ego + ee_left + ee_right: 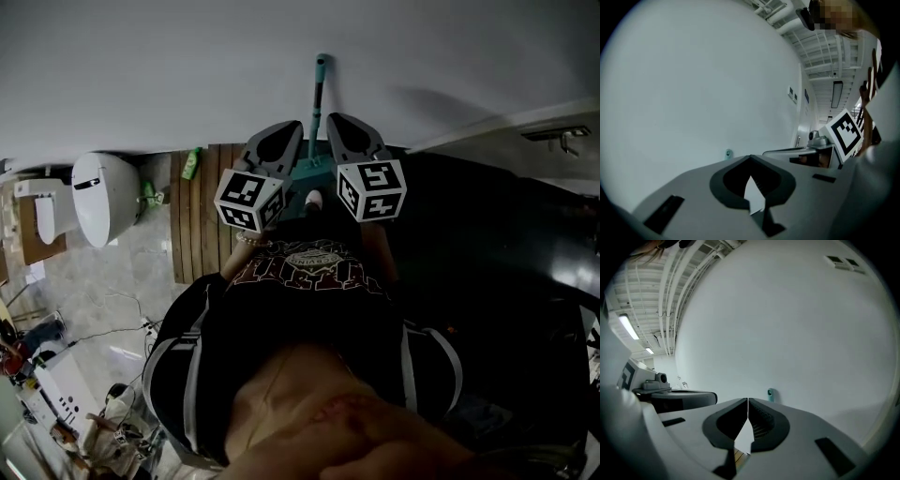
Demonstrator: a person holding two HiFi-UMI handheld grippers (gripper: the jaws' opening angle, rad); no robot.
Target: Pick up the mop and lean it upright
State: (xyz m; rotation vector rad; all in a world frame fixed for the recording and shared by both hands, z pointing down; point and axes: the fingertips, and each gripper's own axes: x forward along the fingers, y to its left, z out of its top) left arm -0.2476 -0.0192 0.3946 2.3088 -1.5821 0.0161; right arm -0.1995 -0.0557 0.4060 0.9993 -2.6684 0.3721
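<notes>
Teal mop handle (pixel 321 94) stands upright against the white wall (pixel 187 66) at top centre, above and between the left gripper (pixel 292 129) and right gripper (pixel 336 120). Both grippers' fingers are pressed together, holding nothing.

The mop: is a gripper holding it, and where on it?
Nothing is held. The left gripper and right gripper are both shut and empty; the mop leans on the wall beyond them.

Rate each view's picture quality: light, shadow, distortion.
Head view: dim, bowed, lower half nearly black; soft shadow on the wall right of the mop handle. Left gripper view: black fisheye corners, wall evenly lit. Right gripper view: same corners, bright ceiling lamp.
</notes>
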